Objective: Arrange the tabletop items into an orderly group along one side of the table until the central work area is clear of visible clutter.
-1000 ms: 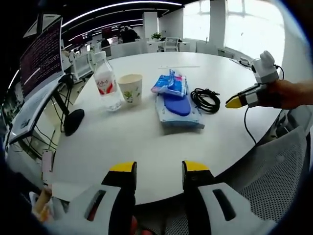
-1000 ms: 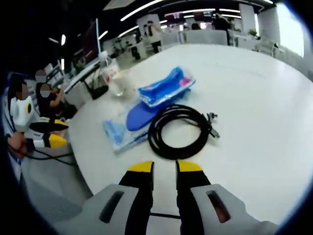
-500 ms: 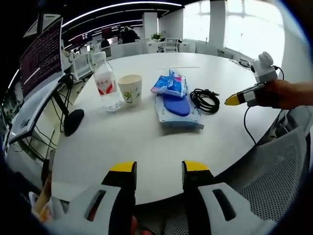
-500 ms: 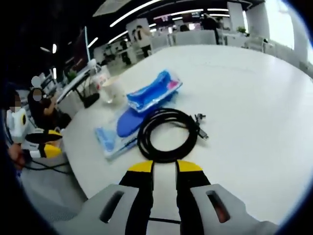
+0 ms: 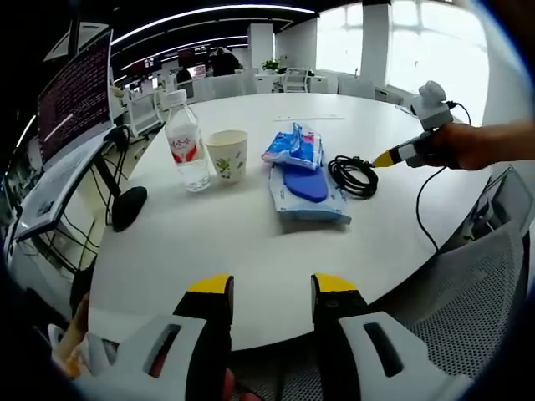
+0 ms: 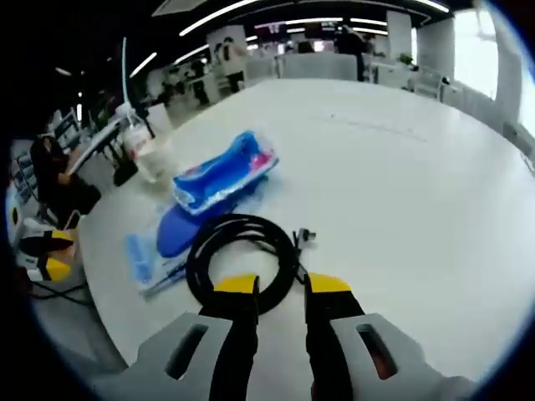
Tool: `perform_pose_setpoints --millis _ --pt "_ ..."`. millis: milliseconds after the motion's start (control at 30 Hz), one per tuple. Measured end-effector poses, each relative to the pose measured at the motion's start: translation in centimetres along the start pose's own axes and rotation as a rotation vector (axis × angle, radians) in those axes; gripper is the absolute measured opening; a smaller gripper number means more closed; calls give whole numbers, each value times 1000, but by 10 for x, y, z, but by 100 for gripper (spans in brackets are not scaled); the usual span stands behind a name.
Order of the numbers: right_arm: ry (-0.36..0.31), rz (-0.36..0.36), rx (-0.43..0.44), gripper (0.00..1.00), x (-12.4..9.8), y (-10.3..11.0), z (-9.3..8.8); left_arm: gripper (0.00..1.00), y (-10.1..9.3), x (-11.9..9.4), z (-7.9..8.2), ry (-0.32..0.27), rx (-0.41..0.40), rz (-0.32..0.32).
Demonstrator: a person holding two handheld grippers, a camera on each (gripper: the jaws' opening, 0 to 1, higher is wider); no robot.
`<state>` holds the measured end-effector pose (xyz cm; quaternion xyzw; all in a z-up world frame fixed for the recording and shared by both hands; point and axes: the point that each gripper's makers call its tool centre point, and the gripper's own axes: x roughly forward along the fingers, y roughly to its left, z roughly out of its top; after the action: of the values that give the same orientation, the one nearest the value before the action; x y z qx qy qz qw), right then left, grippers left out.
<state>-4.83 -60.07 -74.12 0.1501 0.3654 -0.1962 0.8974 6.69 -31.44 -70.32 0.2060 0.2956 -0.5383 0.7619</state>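
On the round white table (image 5: 209,242) stand a water bottle (image 5: 185,142) and a paper cup (image 5: 227,154). Right of them lie a blue packet (image 5: 294,148), a bagged blue slipper (image 5: 305,188) and a black cable coil (image 5: 353,174). My left gripper (image 5: 272,288) hovers open at the near table edge, nothing between its jaws. A hand (image 5: 476,146) holds my right gripper (image 5: 393,156) just right of the coil. In the right gripper view, my right gripper (image 6: 282,286) is open, its tips at the near rim of the cable coil (image 6: 242,259), with the blue packet (image 6: 221,171) beyond.
A monitor (image 5: 75,92) and its black stand base (image 5: 127,207) sit at the table's left edge. A grey mesh chair (image 5: 468,292) stands at the right front. Office desks and chairs fill the background. My left gripper (image 6: 38,255) appears at the far left.
My right gripper has moved in over the table until its tips reach the cable coil, and its jaws stand slightly wider. The left gripper has barely shifted.
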Motion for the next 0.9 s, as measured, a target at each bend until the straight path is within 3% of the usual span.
perform_pose_setpoints --millis 133,400,567,667,800,900 --pt "38 -4 -45 21 12 -2 1 37 -1 0 1 -3 -5 -5" --pt "82 -6 -52 23 28 -3 4 37 2 -1 3 -12 -21 2" --pt "130 -27 -67 13 33 -7 -2 37 4 -2 4 -17 -37 7" --pt "127 -38 -39 13 34 -10 -2 37 4 -2 4 -15 -39 8" --pt "103 -63 -76 10 32 -12 1 37 3 -1 3 -10 -37 5" --pt "78 -37 -31 9 28 -8 4 37 3 0 3 -5 -30 4"
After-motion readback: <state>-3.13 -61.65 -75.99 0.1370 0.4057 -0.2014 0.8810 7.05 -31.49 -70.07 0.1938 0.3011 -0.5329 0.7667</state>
